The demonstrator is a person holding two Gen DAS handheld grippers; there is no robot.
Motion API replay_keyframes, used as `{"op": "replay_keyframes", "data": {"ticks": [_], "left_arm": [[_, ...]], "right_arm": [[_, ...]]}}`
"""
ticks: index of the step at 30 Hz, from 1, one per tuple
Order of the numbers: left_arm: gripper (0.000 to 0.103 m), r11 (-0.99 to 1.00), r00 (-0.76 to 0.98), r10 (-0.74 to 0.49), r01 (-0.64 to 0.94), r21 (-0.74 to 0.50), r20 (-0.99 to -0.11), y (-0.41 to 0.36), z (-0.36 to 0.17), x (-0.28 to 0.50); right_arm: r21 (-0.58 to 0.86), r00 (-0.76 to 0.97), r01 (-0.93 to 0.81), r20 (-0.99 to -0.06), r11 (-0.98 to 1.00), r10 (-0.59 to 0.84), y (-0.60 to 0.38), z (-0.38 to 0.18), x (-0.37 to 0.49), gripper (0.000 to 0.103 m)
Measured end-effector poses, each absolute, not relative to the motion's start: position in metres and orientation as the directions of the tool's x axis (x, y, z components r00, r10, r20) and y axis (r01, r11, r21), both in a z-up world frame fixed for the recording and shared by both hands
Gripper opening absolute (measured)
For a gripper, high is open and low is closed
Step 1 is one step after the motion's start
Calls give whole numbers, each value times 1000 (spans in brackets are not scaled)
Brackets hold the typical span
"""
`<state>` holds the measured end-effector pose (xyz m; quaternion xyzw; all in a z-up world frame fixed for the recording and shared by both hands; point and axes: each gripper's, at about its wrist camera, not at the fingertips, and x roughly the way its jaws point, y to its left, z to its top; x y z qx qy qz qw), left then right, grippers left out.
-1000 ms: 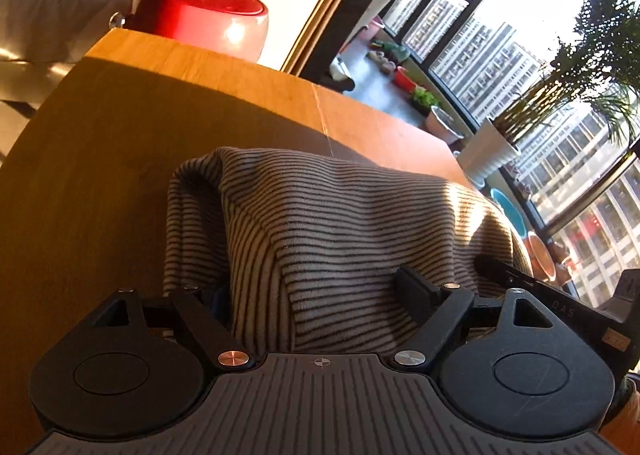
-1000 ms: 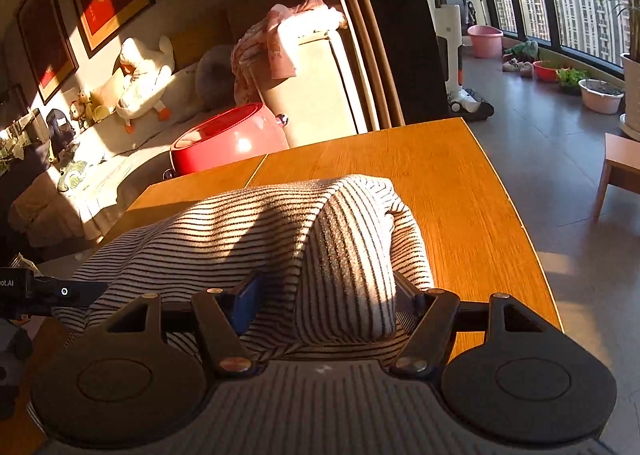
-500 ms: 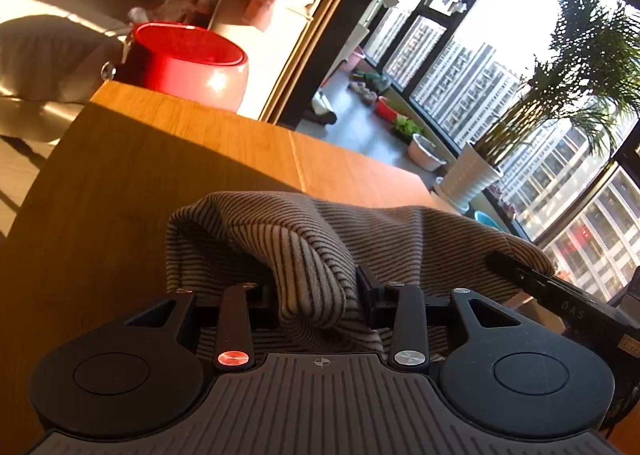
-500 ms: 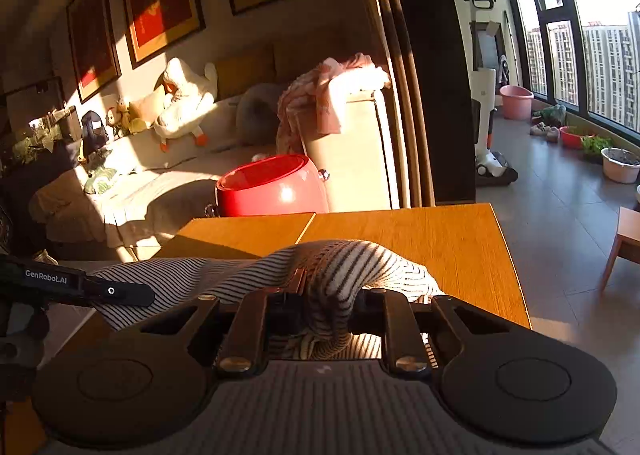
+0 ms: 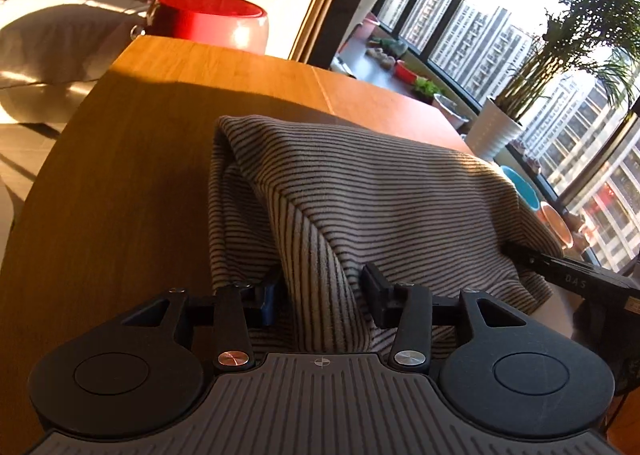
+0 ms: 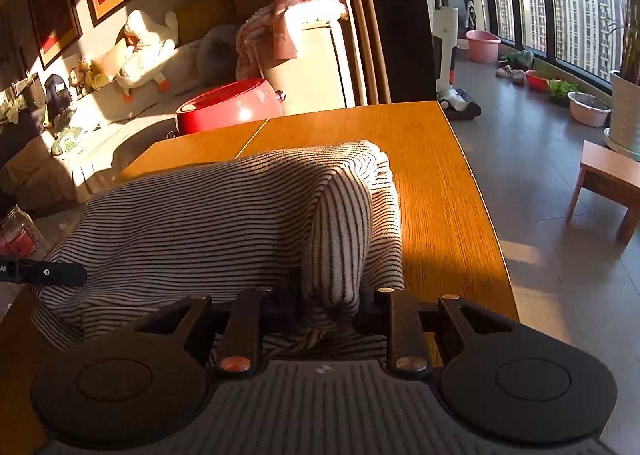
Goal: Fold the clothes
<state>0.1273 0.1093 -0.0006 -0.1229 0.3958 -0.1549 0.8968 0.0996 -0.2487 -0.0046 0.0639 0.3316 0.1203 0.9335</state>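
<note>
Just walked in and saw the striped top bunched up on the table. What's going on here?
A person is folding a striped garment on the wooden table, a handheld gripper in each hand. The left gripper and right gripper each pinch a bunch of its near edge, lifted off the table; their jaws closed on it, then eased slightly. A red basin sits beyond the table.

A red tub (image 6: 230, 105) sits beyond the wooden table (image 6: 436, 191). A plush goose (image 6: 146, 45) lies on the sofa (image 6: 100, 123). A potted palm (image 5: 532, 95) stands by the window.
</note>
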Motion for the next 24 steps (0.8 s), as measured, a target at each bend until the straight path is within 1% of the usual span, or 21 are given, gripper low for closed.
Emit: {"op": "replay_keyframes", "data": {"ticks": [1, 2, 3, 5, 7, 9, 10, 11, 13, 14, 15, 17, 20, 23, 24], "left_arm": [[52, 926, 651, -365, 183, -329, -665, 111, 6, 125], [52, 929, 665, -358, 184, -321, -655, 113, 12, 124], [54, 928, 676, -359, 186, -322, -643, 114, 19, 121], [60, 913, 691, -392, 214, -346, -607, 112, 31, 112], [70, 892, 683, -441, 261, -370, -582, 103, 39, 103], [74, 859, 636, -506, 316, -402, -582, 90, 37, 101], [75, 840, 599, -539, 326, -434, -592, 84, 31, 102], [76, 819, 558, -571, 332, -469, -602, 77, 25, 103], [78, 805, 497, -591, 309, -507, -635, 69, 5, 109], [78, 810, 485, -584, 294, -507, -651, 68, -3, 113], [77, 810, 489, -583, 292, -508, -649, 69, -8, 115], [76, 802, 496, -592, 279, -529, -636, 78, -9, 123], [74, 817, 527, -564, 246, -521, -636, 92, -8, 134], [75, 851, 592, -504, 217, -478, -629, 102, -10, 147], [77, 855, 606, -494, 209, -475, -623, 103, -10, 151]], "right_arm": [[186, 751, -191, -604, 964, 266, -251, -1, 96, 28], [170, 752, -192, -608, 967, 256, -253, 3, 93, 36], [151, 759, -181, -607, 972, 235, -257, 6, 89, 40], [138, 793, -144, -576, 980, 198, -267, 17, 83, 58], [145, 837, -117, -518, 982, 176, -274, 32, 81, 63], [147, 865, -123, -468, 981, 178, -275, 45, 85, 63], [148, 867, -143, -458, 979, 196, -270, 48, 88, 62], [149, 867, -163, -450, 975, 214, -266, 50, 92, 53], [159, 839, -197, -483, 967, 250, -255, 40, 105, 39], [165, 824, -213, -500, 963, 268, -249, 36, 111, 39], [169, 809, -228, -516, 959, 284, -244, 31, 116, 39], [143, 799, -228, -539, 963, 269, -240, 15, 113, 40], [104, 783, -229, -571, 968, 247, -233, -8, 107, 40], [137, 753, -276, -584, 951, 303, -228, -5, 78, 40], [145, 742, -296, -587, 944, 323, -225, -5, 67, 40]]}}
